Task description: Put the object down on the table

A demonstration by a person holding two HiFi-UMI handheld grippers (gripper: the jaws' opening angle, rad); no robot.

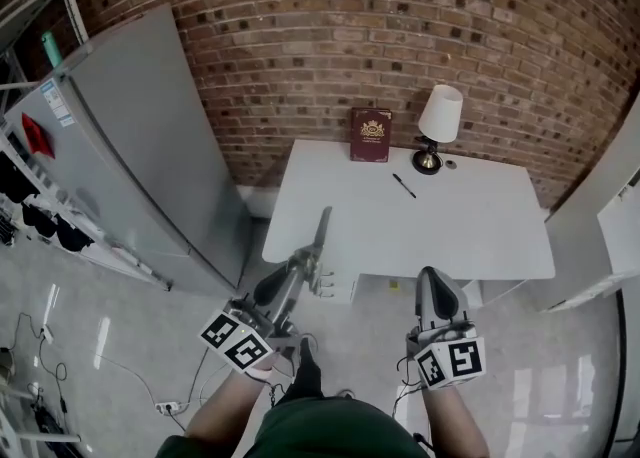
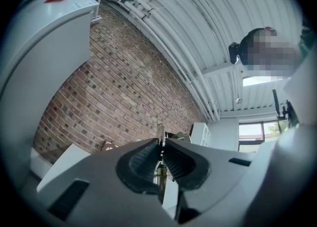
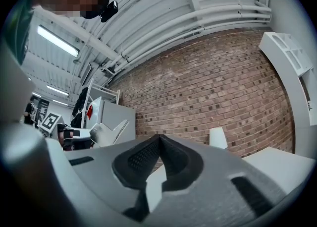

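Observation:
A thin, flat grey strip [image 1: 322, 231] sticks out of my left gripper [image 1: 303, 268] and points toward the near left edge of the white table [image 1: 470, 236]. It hangs in the air, just in front of that edge. In the left gripper view the jaws are shut on the strip [image 2: 159, 131], which shows edge-on between the ribbed pads [image 2: 143, 160]. My right gripper [image 1: 432, 281] is held below the table's front edge, to the right. Its jaws [image 3: 159, 141] are shut with nothing between them.
On the table a red book [image 1: 371, 134] leans against the brick wall, with a white lamp [image 1: 438, 121] beside it and a black pen [image 1: 404, 185] lying further forward. A tall grey cabinet [image 1: 150, 146] stands at the left. White shelving [image 1: 610, 216] is at the right.

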